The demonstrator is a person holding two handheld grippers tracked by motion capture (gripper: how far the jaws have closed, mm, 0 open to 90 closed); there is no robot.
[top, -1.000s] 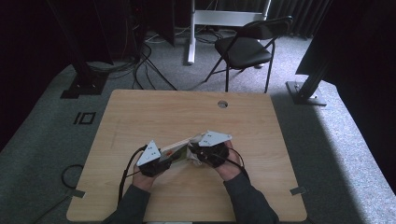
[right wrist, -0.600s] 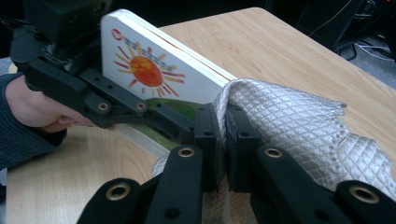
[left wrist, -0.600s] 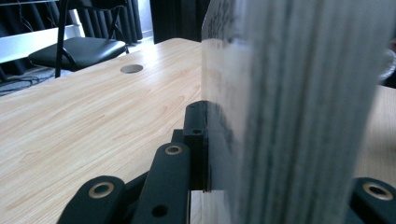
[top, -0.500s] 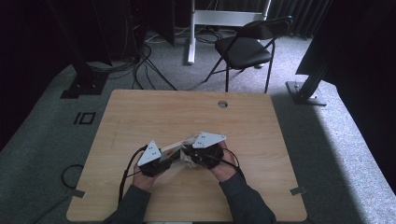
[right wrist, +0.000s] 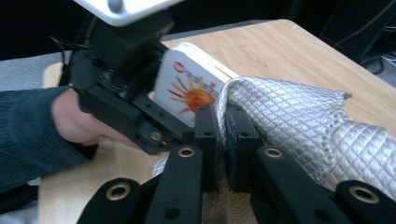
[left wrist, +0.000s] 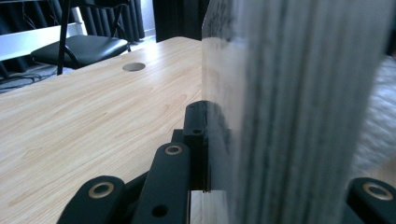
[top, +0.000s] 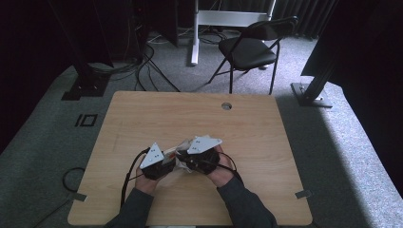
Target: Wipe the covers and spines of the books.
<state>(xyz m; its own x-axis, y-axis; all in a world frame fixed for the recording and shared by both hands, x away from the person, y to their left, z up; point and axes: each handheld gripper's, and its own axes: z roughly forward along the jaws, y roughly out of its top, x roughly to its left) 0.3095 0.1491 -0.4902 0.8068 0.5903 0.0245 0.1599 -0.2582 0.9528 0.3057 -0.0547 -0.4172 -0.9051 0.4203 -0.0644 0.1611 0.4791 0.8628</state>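
a: jaws of the right gripper (right wrist: pixel 223 128) are seen drawn almost together, and a fold of the silver quilted pouch (right wrist: pixel 299 116) is pinched between them.

b: and the left gripper (left wrist: pixel 280 140)?

a: in its own view the left-hand jaw is pressed flat against the side of the book (left wrist: pixel 289 107), whose page edges are blurred; the other jaw's base is seen past the far side of the block, so the book is clamped between jaws set about as wide apart as its thickness.

b: where is the book placed?

a: in the right gripper view the book (right wrist: pixel 187 91) is held by the left gripper (right wrist: pixel 140 109) with its white cover turned to the camera, an orange sun printed on it. its lower corner is met by the mouth of the pouch. whether the corner is already inside cannot be told.

b: and from above?

a: the left gripper (top: pixel 159 161) and the right gripper (top: pixel 197 154) are seen close together over the near middle of the table (top: pixel 142 114), each topped by a grey plate, with the pouch (top: pixel 183 161) bunched between them. the book cannot be made out there.

b: what lies further out?

a: a round hole (top: pixel 226 106) is cut near the table's far edge. a black folding chair (top: pixel 247 50) stands on the grey carpet beyond it.
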